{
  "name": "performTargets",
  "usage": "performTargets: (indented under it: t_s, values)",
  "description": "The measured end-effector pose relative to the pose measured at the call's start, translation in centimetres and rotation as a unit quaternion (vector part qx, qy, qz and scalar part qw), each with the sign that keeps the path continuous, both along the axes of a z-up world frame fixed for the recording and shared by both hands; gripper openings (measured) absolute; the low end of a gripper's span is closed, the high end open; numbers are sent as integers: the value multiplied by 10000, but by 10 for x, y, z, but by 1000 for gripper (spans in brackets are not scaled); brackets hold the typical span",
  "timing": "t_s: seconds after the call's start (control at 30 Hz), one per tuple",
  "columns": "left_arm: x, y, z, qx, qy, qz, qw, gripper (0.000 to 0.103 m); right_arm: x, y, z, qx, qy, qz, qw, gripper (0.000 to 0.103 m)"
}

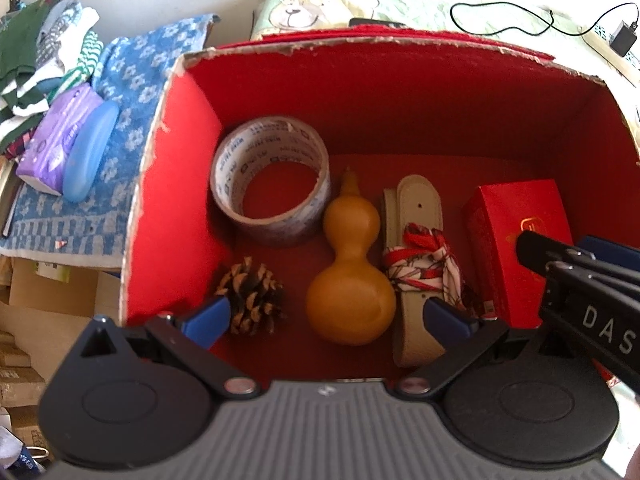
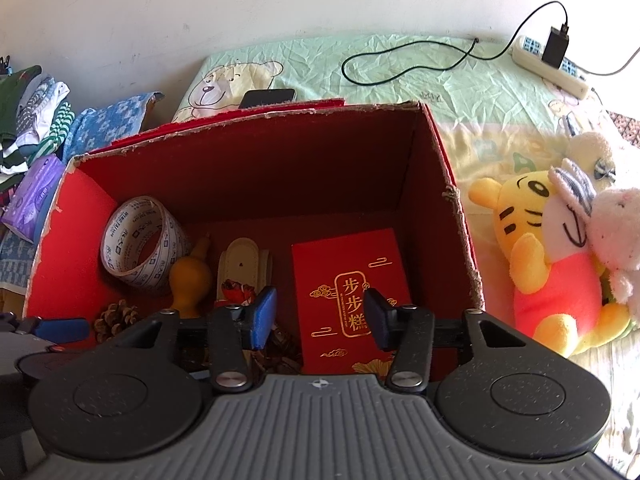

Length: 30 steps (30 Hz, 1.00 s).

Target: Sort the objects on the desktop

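A red cardboard box [image 1: 176, 216] [image 2: 452, 216] stands open below both grippers. Inside lie a tape roll [image 1: 272, 180] [image 2: 140, 240], a yellow gourd [image 1: 350, 264] [image 2: 190, 276], a pine cone [image 1: 250, 294] [image 2: 116, 318], a beige strap with a red-white cloth [image 1: 416, 248] [image 2: 242, 268], and a red gift box with gold print [image 1: 516, 232] [image 2: 352, 280]. My left gripper [image 1: 332, 314] is open and empty above the gourd. My right gripper [image 2: 318, 314] is open and empty above the red gift box; it also shows in the left wrist view [image 1: 560, 260].
Left of the box lie a blue towel [image 1: 132, 92], a purple tissue pack [image 1: 60, 136], a blue case [image 1: 90, 152] and folded clothes [image 1: 44, 52]. A phone [image 2: 268, 98], a cable, a power strip [image 2: 552, 64] and plush toys [image 2: 560, 248] lie on the green sheet.
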<state>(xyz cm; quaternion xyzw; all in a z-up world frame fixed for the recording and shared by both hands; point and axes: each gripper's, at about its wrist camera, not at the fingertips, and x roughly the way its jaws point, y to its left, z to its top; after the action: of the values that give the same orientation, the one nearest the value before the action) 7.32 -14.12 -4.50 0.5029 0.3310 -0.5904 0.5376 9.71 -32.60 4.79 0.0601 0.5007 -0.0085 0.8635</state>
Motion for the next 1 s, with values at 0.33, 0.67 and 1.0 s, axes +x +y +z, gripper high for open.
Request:
performTargets:
  t_s: [0.33, 0.67, 1.0]
  values:
    - [0, -3, -1, 52, -6, -14, 10000, 103, 4, 1, -1, 59, 40, -3, 10000, 62]
    - [-3, -1, -2, 59, -67, -52, 9999, 103, 3, 2, -2, -7, 48, 0, 10000, 62]
    - [-3, -1, -3, 66, -61, -26, 10000, 103, 2, 1, 0, 7, 31, -31, 10000, 62]
